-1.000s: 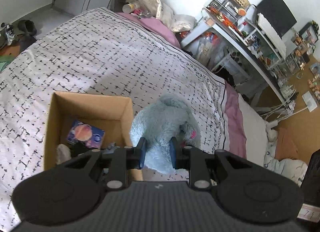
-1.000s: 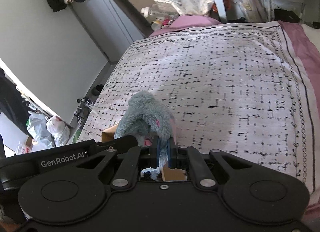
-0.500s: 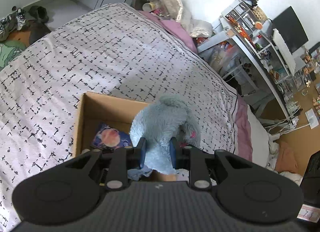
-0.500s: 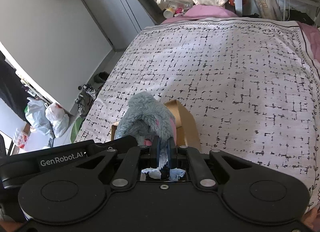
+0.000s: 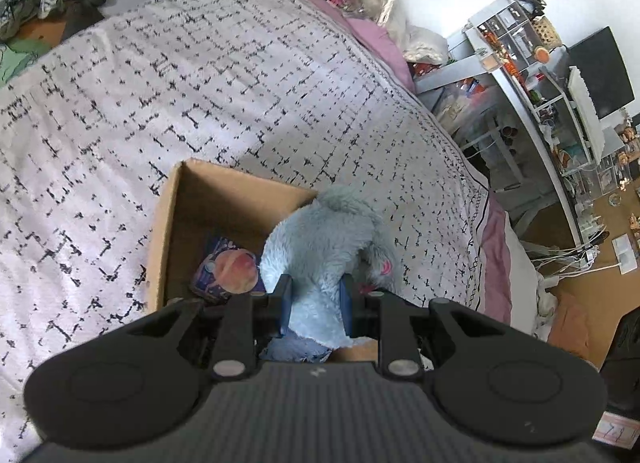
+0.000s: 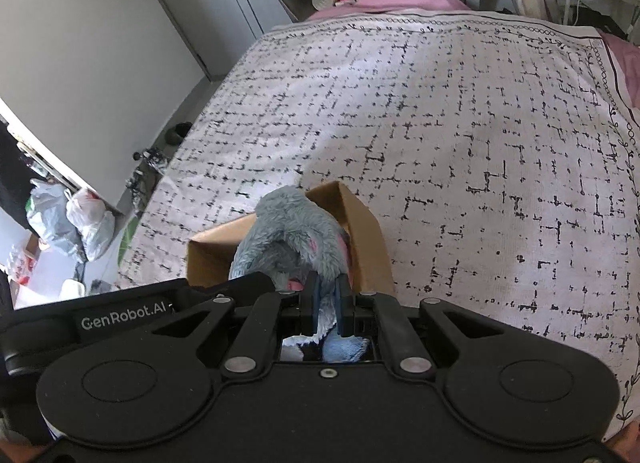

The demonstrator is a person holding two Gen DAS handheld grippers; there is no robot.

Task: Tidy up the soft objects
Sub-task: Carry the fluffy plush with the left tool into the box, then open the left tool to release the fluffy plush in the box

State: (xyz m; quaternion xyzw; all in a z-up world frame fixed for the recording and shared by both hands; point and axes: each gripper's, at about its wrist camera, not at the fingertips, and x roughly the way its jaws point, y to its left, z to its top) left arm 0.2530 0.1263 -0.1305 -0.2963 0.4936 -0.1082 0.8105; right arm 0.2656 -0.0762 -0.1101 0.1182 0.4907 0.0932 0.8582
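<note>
Two views differ: only the left one shows the printed packet [image 5: 226,269] inside the cardboard box [image 5: 168,223]. Left claw [image 5: 316,303] pinches the blue plush toy [image 5: 324,239] over the box; right claw [image 6: 326,303], easing open, still grips its fur.

Bed [image 5: 248,75], patterned cover; cardboard box [image 5: 168,223] on it.

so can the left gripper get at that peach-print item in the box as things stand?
Probably not: the left gripper is shut on the blue plush toy, which hangs over the cardboard box beside the peach-print item. It would need to release first.
</note>
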